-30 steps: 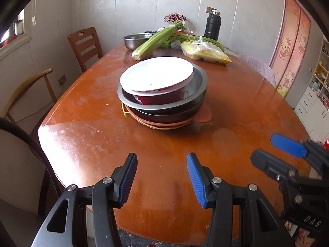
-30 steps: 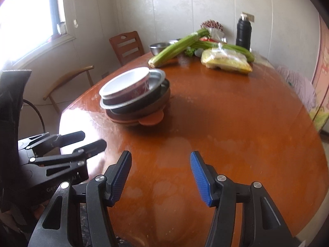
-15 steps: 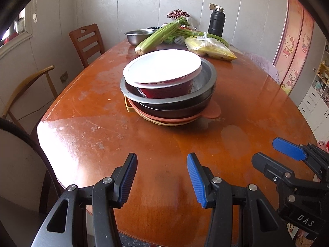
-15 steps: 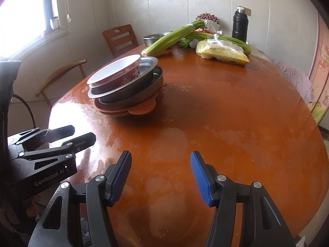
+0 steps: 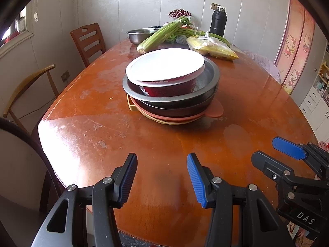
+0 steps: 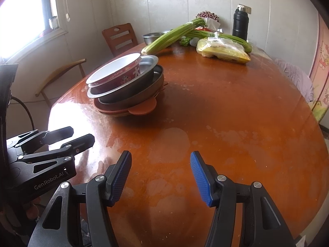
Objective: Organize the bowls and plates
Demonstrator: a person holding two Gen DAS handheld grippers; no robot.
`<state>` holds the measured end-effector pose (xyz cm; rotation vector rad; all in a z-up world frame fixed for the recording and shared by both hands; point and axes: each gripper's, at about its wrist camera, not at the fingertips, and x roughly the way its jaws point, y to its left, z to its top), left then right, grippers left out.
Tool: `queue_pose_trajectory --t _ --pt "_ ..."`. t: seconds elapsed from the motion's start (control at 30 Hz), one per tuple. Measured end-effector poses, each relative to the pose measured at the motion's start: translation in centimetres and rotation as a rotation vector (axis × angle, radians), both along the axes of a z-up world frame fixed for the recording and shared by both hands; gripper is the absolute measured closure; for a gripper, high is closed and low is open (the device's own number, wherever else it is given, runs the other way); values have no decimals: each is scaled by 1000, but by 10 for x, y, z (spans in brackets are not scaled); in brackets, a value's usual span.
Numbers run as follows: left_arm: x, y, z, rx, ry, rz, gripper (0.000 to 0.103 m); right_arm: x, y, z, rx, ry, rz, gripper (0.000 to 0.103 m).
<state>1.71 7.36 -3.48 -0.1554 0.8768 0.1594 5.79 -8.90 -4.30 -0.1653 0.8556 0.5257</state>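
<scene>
A stack of dishes stands on the brown table (image 5: 86, 140). On top is a red bowl with a white inside (image 5: 166, 72), also in the right wrist view (image 6: 117, 73). Under it lie a grey metal bowl (image 5: 207, 76), a dark bowl (image 5: 176, 108) and an orange plate with a tab (image 5: 216, 110). My left gripper (image 5: 162, 162) is open and empty above the table's near end, short of the stack. My right gripper (image 6: 160, 160) is open and empty to the right of the left one, with the stack ahead to its left.
At the far end lie celery stalks (image 5: 162, 34), a steel basin (image 5: 139, 35), a bag of corn (image 5: 213, 48) and a black flask (image 5: 218, 21). Wooden chairs (image 5: 88, 41) stand along the left side. A cabinet (image 5: 316, 96) is at the right.
Both grippers have moved forward over the table toward the stack, which now looks nearer and larger. Both stay open and empty.
</scene>
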Motion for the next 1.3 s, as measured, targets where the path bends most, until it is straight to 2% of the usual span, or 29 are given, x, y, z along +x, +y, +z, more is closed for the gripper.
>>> queue_pose_trajectory --t 1.17,1.3 --pt "2 -2 -6 11 34 -2 53 3 -4 -4 0 29 -23 42" --pt "8 9 -8 -33 45 -9 50 10 -8 1 2 28 -40 42"
